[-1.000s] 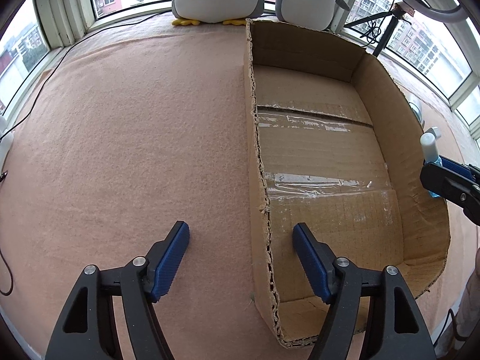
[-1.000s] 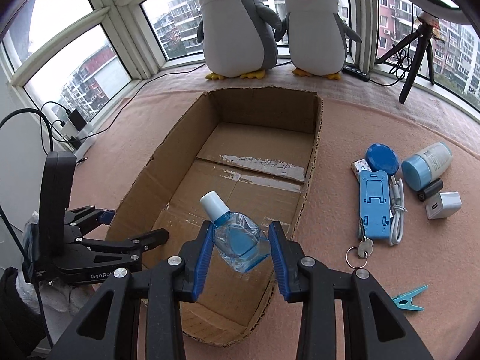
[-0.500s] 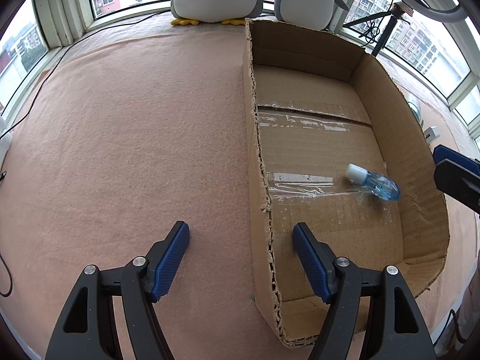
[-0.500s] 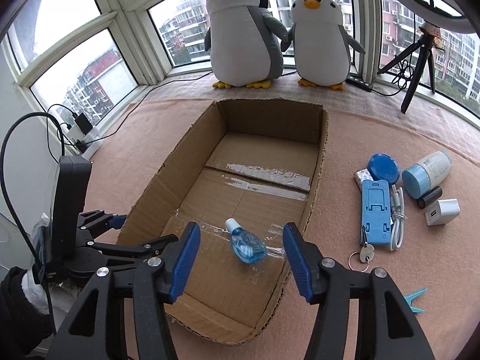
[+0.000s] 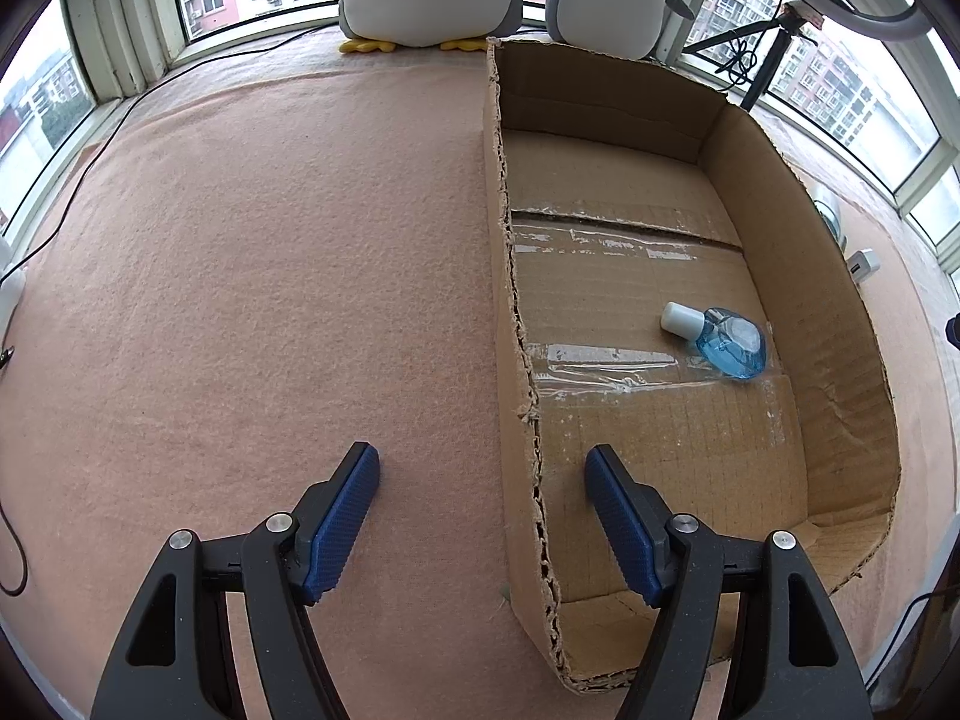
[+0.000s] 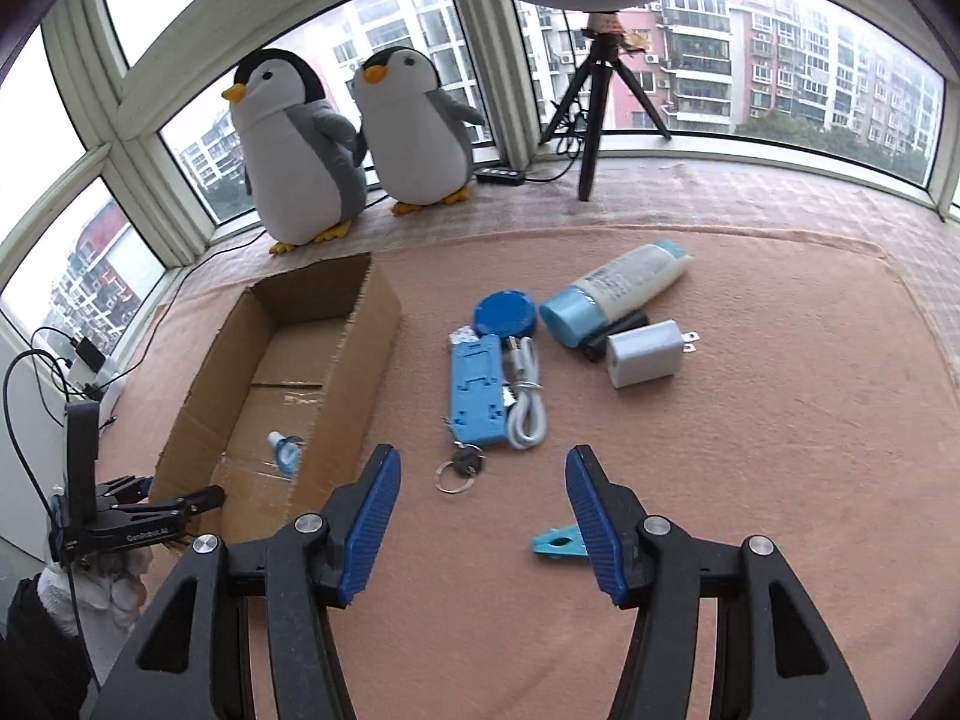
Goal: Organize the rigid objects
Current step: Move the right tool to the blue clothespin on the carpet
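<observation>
Two tools, one in each of my hands, and both stand with their blue pads spread wide and nothing between them. My left tool (image 5: 482,513) straddles the near left wall of the cardboard box (image 5: 837,276), one pad outside over the pink felt worktop (image 5: 240,300), the other inside over the box floor. From my right wrist view the left tool (image 6: 157,501) shows at the box's near corner, held by a white-gloved hand (image 6: 90,591).

One small blue bottle (image 5: 720,339) with a white cap lies on its side on the box floor, close to the right wall, beside a strip of clear tape. Nothing else lies in the box that I can see.

My right tool (image 6: 480,507) hangs over the worktop to the right of the box. A turquoise clothes peg (image 6: 558,546) lies just at its right pad. Ahead of it lie a key ring (image 6: 459,468), a blue phone stand (image 6: 475,390), a coiled white cable (image 6: 527,408) touching the stand, a round blue lid (image 6: 504,312), a white tube with a blue cap (image 6: 618,291), a white charger plug (image 6: 645,353) and a small black item partly hidden between tube and plug.

Two plush penguins (image 6: 354,144) and a black tripod (image 6: 594,102) stand by the windows.
</observation>
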### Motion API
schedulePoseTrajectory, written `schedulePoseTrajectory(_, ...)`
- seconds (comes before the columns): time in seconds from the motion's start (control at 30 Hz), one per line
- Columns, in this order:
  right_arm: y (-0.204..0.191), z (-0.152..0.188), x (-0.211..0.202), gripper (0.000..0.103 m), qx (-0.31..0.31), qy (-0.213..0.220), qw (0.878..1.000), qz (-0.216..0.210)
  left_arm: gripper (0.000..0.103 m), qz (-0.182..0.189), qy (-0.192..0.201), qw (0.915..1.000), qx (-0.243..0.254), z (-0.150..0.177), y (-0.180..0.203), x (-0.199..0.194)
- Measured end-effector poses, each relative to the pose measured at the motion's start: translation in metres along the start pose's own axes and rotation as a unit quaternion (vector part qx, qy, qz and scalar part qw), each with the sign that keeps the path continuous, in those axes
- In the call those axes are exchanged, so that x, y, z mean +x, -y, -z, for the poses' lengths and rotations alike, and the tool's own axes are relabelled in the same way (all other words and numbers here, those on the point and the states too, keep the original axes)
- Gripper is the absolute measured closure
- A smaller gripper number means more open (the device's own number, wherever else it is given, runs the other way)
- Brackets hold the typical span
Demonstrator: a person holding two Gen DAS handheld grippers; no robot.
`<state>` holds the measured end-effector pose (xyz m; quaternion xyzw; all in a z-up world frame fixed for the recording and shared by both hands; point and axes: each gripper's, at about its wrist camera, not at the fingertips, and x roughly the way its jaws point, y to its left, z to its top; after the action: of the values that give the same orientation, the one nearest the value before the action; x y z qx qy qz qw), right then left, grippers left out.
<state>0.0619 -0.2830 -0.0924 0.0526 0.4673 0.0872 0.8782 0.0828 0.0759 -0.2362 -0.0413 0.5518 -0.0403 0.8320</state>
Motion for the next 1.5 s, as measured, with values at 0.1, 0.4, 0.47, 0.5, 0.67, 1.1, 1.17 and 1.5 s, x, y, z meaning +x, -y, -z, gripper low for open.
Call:
schedulePoseTrajectory(0.1, 0.024, 0.007, 0.002, 0.05, 0.004, -0.016, 0.999, 0.032, 0.028, -0.003, 0.0, 1.0, 0.003, 0.0, 0.001, 0.0)
schedulePoseTrajectory(0.4, 0.041, 0.037, 0.028, 0.05, -0.056, -0.079, 0.993, 0.069, 0.033, -0.004, 0.001, 0.9999, 0.014, 0.0, 0.003, -0.001)
schedulePoseTrajectory(0.47, 0.038, 0.038, 0.033, 0.05, -0.069, -0.086, 0.991, 0.07, 0.034, -0.005, 0.001, 0.9999, 0.016, 0.0, 0.004, -0.001)
schedulePoseTrajectory(0.5, 0.035, 0.038, 0.034, 0.05, -0.076, -0.087, 0.991, 0.068, 0.036, -0.003, 0.001, 0.9999, 0.017, 0.0, 0.004, -0.001)
schedulePoseTrajectory(0.67, 0.023, 0.036, 0.042, 0.05, -0.107, -0.093, 0.988, 0.061, 0.038, -0.002, 0.001, 0.9998, 0.019, 0.0, 0.005, -0.001)
schedulePoseTrajectory(1.1, 0.019, 0.034, 0.065, 0.05, -0.08, -0.115, 0.988, 0.072, 0.038, -0.004, 0.001, 0.9998, 0.018, 0.0, 0.005, -0.001)
schedulePoseTrajectory(1.17, 0.021, 0.034, 0.066, 0.05, -0.072, -0.114, 0.988, 0.071, 0.038, -0.003, 0.001, 0.9998, 0.017, 0.0, 0.005, -0.001)
schedulePoseTrajectory(1.5, 0.014, 0.039, 0.072, 0.05, -0.077, -0.118, 0.987, 0.078, 0.038, -0.003, 0.001, 0.9999, 0.017, 0.001, 0.006, -0.002)
